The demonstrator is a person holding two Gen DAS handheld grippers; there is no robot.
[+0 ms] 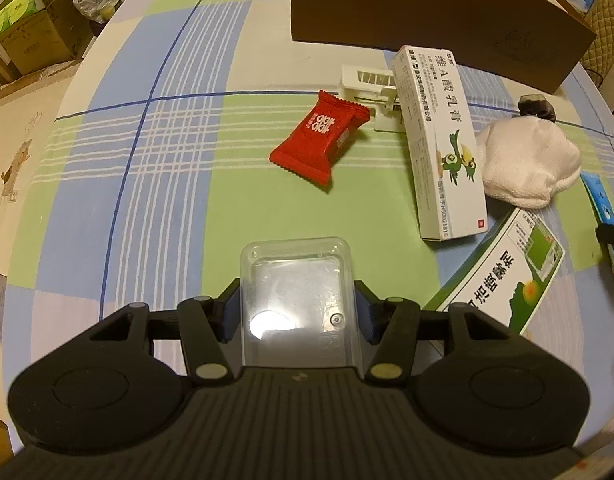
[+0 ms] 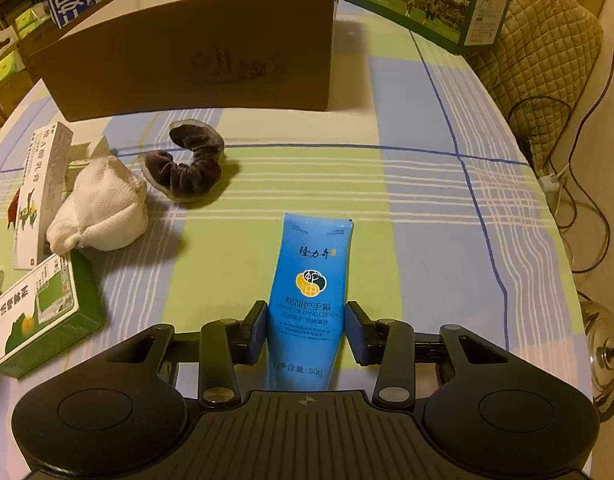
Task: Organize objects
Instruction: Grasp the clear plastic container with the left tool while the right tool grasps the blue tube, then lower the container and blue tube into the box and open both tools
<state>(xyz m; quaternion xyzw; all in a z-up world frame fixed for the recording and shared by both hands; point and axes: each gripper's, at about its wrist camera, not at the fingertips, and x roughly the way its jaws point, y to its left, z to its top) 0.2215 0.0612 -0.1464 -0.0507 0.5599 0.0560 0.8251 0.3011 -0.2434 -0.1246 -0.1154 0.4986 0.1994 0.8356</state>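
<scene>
Both grippers hold a load short of the brown box

The left gripper clamps a clear tray; its slick walls could slide off the pads if tilted. The right gripper pinches a blue tube, soft enough to squirm free. Both hang well short of the brown box, across the cloth. Only the left view shows the red packet before the box; only the right shows the scrunchie and the box's open top
</scene>
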